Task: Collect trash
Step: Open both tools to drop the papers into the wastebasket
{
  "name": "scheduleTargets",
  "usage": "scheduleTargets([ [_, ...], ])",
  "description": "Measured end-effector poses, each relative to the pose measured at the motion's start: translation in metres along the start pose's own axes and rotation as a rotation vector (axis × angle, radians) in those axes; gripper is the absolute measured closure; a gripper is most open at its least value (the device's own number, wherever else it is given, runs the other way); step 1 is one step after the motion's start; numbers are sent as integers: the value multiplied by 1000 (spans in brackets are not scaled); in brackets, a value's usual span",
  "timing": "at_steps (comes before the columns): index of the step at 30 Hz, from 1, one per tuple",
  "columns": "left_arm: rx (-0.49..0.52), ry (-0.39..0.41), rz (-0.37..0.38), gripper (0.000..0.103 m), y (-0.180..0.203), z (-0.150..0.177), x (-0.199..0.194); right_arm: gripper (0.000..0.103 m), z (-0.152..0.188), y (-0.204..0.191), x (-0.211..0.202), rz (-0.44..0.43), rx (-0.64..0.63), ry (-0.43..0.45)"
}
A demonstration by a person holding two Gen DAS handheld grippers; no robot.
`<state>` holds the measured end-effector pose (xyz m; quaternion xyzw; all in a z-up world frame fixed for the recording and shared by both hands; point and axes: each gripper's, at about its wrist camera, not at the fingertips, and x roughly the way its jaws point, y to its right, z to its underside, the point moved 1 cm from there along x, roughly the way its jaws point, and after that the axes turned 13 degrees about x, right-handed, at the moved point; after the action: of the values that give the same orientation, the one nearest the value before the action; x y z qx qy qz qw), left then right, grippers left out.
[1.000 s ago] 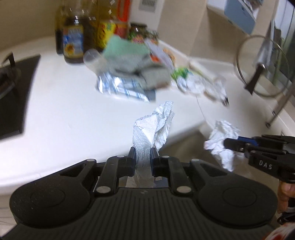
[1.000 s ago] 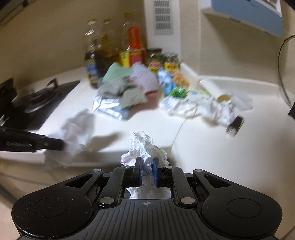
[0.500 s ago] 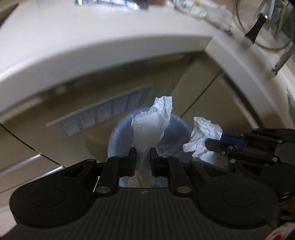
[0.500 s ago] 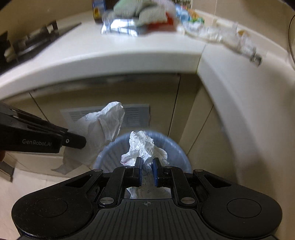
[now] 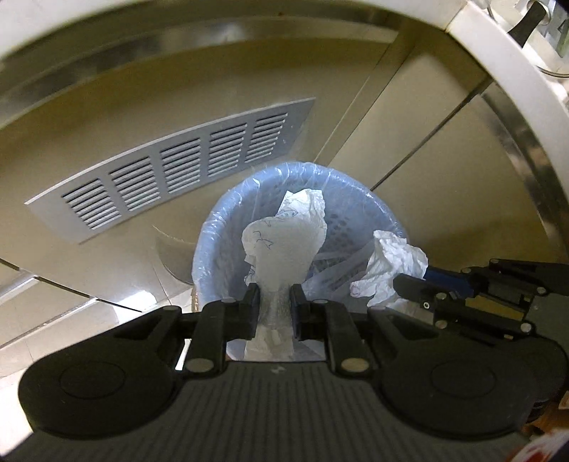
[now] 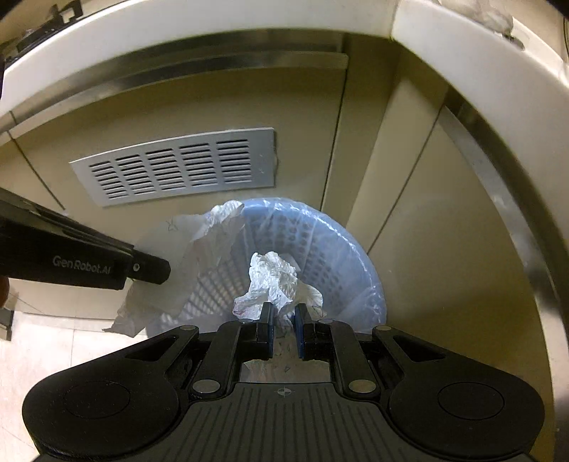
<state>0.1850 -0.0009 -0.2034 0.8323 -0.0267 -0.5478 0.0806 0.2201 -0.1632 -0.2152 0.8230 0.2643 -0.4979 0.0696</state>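
Cabinet front point(image 5: 177, 117): it fills both wrist views, where a second ago the countertop with its pile of wrappers and bottles did; both hands have dropped from counter height to below the counter's edge point(image 6: 462, 64).
Vent grille point(image 6: 177, 170): set in the cabinet door just behind the bin, a mark of how low the cameras now look.
Trash bin point(image 5: 206, 241): a blue perforated basket with a clear plastic liner, standing on the floor against the cabinet, straight under both grippers; half a second ago it only showed behind the papers.
Left gripper point(image 5: 273, 300): the jaws are clamped on the neck of a long crumpled white paper point(image 5: 284, 241), which stands up over the bin's mouth; they have just eased open slightly, yet the paper sits pinched between the pads.
Right gripper point(image 6: 282, 320): the jaws are pressed close together on a smaller crumpled paper wad point(image 6: 274, 277), which hangs over the bin's opening.
What changed: the carry from counter to bin looks finished; both pieces are above the opening rather than over the counter.
Meaning for the task: judging by this, release is the step in hand. Opening both sets of jaws should drop the two papers inside. More trash waits on the counter point(image 6: 498, 17).
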Motion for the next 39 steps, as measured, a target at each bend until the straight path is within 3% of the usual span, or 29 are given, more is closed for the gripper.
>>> scheduleTargets([
  [2, -11, -5, 12, 76, -1, -2, 5, 91, -1, 3, 4, 2, 9, -7],
  [4, -20, -7, 17, 56, -3, -4, 9, 91, -3, 8, 9, 2, 14, -14],
  [5, -22, -9, 11, 54, -4, -4, 10, 91, -3, 9, 9, 4, 14, -17],
  [23, -78, 3, -44, 50, -12, 6, -14, 91, -5, 5, 17, -28, 22, -14],
  [24, -80, 4, -47, 50, -12, 7, -13, 87, -5, 4, 18, -37, 20, -21],
  [27, -83, 6, -56, 49, -13, 8, -13, 38, -4, 4, 17, -41, 33, -10],
  [39, -78, 37, -61, 49, -15, 7, -28, 37, -9, -2, 9, -40, 29, -9],
])
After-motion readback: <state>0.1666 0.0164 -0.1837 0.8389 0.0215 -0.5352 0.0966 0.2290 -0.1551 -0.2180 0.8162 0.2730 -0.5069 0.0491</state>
